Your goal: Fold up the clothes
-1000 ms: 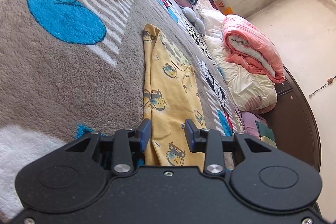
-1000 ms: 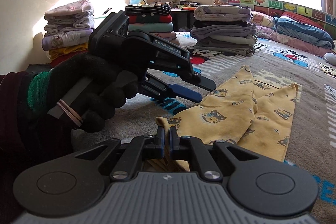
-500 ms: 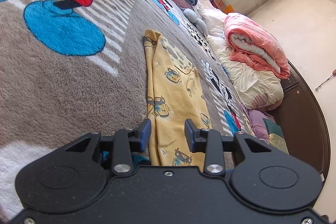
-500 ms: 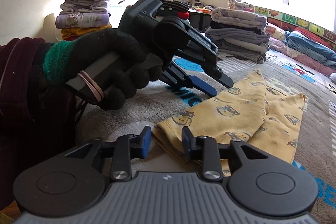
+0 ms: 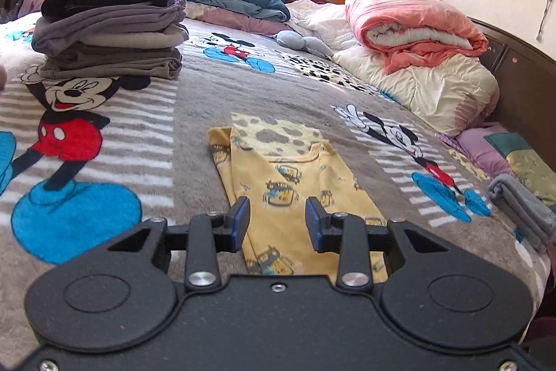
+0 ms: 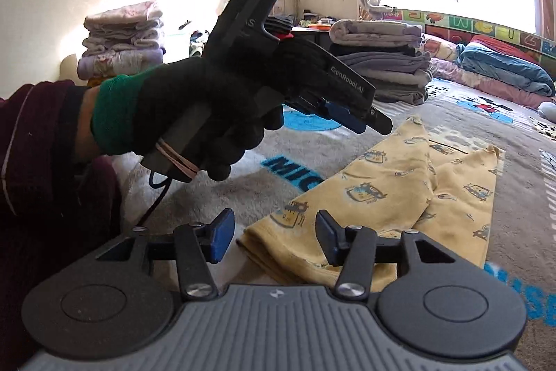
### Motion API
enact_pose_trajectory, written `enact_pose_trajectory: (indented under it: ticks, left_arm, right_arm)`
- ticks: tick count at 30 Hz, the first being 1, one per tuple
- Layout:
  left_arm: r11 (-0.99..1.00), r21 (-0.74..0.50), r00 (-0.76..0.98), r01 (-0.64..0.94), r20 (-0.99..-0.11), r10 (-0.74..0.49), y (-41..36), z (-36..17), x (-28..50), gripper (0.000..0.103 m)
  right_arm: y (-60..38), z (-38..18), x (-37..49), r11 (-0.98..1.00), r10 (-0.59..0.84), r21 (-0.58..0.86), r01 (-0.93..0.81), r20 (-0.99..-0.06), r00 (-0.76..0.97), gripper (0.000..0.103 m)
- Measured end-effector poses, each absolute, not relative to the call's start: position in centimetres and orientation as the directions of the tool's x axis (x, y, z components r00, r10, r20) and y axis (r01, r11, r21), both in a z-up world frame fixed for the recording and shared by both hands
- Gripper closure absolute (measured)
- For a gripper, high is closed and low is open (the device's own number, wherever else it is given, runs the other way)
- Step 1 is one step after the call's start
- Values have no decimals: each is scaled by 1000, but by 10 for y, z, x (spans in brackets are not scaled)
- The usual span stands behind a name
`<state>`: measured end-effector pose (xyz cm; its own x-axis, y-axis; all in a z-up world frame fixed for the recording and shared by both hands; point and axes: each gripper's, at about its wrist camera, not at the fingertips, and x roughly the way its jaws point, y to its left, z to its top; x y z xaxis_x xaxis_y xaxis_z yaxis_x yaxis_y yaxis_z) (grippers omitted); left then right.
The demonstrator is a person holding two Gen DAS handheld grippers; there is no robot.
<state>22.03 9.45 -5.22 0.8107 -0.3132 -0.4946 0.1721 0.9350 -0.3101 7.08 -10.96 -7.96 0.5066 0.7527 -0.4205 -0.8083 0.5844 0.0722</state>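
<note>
A yellow printed garment lies folded lengthwise on the grey Mickey Mouse blanket. It also shows in the right wrist view. My left gripper is open and empty, held above the garment's near end. In the right wrist view the left gripper is raised in a black-gloved hand, above the garment's left side. My right gripper is open and empty, just over the garment's near folded edge.
A stack of folded grey clothes stands at the back left of the bed. Rolled pink and white quilts lie at the right. A folded grey piece lies at the right edge. Another folded stack stands by the wall.
My right gripper opened and let go of the garment's edge, which now lies flat. My left gripper lifted and tilted up level, staying open.
</note>
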Motion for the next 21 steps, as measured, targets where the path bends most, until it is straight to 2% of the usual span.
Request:
enact_pose_trajectory:
  ticks: [6,11,12,13,17,21]
  left_arm:
    - [930,-334,795,155,-517,-318,112,-59,279,71]
    - [896,-407,739,177,-547,-394,119,-76,320,71]
    - [895,-407,724,183,-560,-403,118,-79,326,83]
    - [900,-396,720,185,-569,-398,116,-82,328,102]
    - [879,-456,724,138,-559,-403,127,-87,336,102]
    - [873,-481,721,78,-578,-383,135,-96,344,98]
  right_arm:
    - [-103,-92,81,569,758,115,-815,-458,464,50]
    - [-99,-98,82,551,772,158,-820,-469,428,42]
    - [-99,-99,84,550,777,174,-817,-466,424,41]
    - [-100,-99,87,549,782,192,-814,-462,419,41]
    - [-103,-100,94,545,799,251,-800,-444,405,41]
    - [-106,-105,100,537,811,302,-787,-442,383,40]
